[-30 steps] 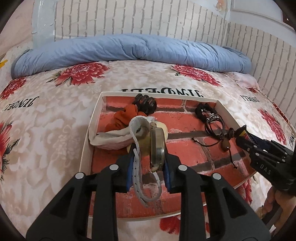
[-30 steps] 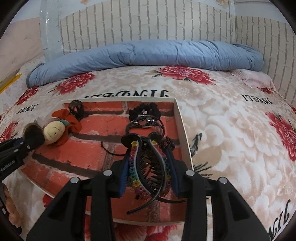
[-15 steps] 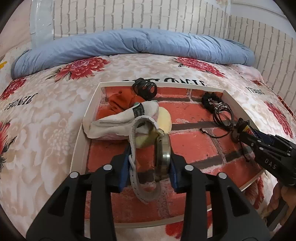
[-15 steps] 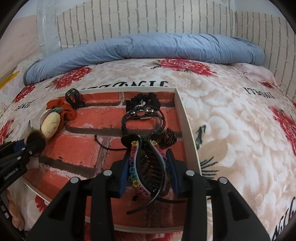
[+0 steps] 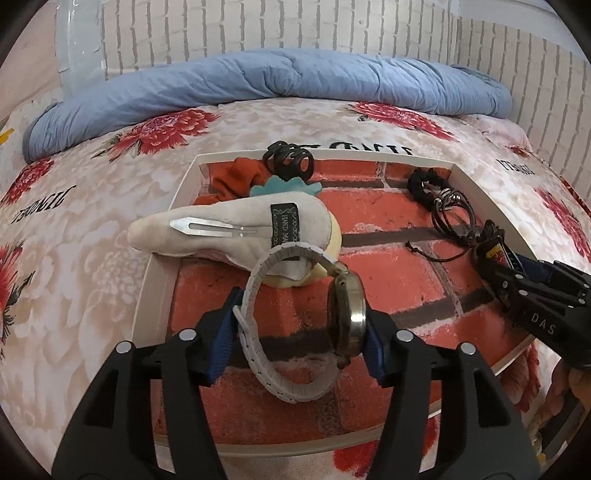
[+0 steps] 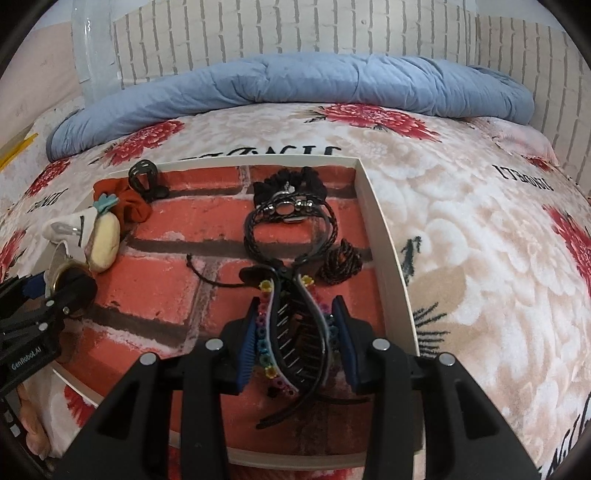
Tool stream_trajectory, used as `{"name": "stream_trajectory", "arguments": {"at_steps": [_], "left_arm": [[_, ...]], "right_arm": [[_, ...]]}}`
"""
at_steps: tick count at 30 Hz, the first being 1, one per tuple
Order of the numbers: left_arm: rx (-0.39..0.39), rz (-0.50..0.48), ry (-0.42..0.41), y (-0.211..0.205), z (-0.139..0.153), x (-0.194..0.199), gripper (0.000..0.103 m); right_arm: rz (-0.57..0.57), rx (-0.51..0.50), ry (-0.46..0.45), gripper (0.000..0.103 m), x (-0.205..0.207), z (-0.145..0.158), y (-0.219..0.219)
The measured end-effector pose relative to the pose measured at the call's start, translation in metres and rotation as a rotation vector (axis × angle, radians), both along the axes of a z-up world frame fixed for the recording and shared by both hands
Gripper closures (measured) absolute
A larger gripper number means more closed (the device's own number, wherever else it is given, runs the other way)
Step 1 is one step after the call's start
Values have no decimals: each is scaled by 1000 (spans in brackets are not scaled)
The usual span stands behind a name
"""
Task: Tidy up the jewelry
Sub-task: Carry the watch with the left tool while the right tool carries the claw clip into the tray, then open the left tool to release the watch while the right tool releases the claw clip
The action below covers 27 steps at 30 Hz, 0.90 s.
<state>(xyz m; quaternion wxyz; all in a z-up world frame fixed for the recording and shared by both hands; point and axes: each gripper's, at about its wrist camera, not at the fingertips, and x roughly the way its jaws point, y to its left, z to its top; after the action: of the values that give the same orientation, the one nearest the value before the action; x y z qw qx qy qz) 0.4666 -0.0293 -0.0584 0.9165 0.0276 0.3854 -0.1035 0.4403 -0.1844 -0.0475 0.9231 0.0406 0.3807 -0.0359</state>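
Mid-placement, both items low over tray (image 5: 484,192) on bed. Left gripper (image 5: 297,328) clamped on watch (image 5: 347,317), white strap looped between pads. Right gripper (image 6: 295,332) clamped on beaded hair claw (image 6: 291,332). Next, likely: lower onto bare brick-print floor, release clear of bracelets (image 6: 291,221).

I am working in a home bedroom. A bed is lying under me, wearing a plush blanket (image 5: 92,229) printed with red flowers, and a rolled blue quilt (image 6: 295,81) is resting along its far edge. White brick-patterned wallpaper (image 6: 258,33) is covering the wall behind it. On the blanket a shallow white-rimmed tray (image 6: 388,258) is sitting, holding hair ties, bracelets and clips.
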Motion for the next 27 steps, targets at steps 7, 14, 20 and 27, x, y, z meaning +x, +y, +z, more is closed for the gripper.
{"name": "stream_trajectory", "arguments": {"at_steps": [7,14,20,27], "left_arm": [[-5,9,18,2,0,-1,37],[-46,2,15,5,6,-7,23],[-76,1,2,9,15,-18,20],[-57,19,-92,14,58,-59,5]], "right_arm": [[-2,7,-36,41,-6,9,-3],[-7,34,-64,33,-11,16,-8],[-17,48,-116,18,-20,31,-12],[-25,25,-166,12,-57,66,-15]]}}
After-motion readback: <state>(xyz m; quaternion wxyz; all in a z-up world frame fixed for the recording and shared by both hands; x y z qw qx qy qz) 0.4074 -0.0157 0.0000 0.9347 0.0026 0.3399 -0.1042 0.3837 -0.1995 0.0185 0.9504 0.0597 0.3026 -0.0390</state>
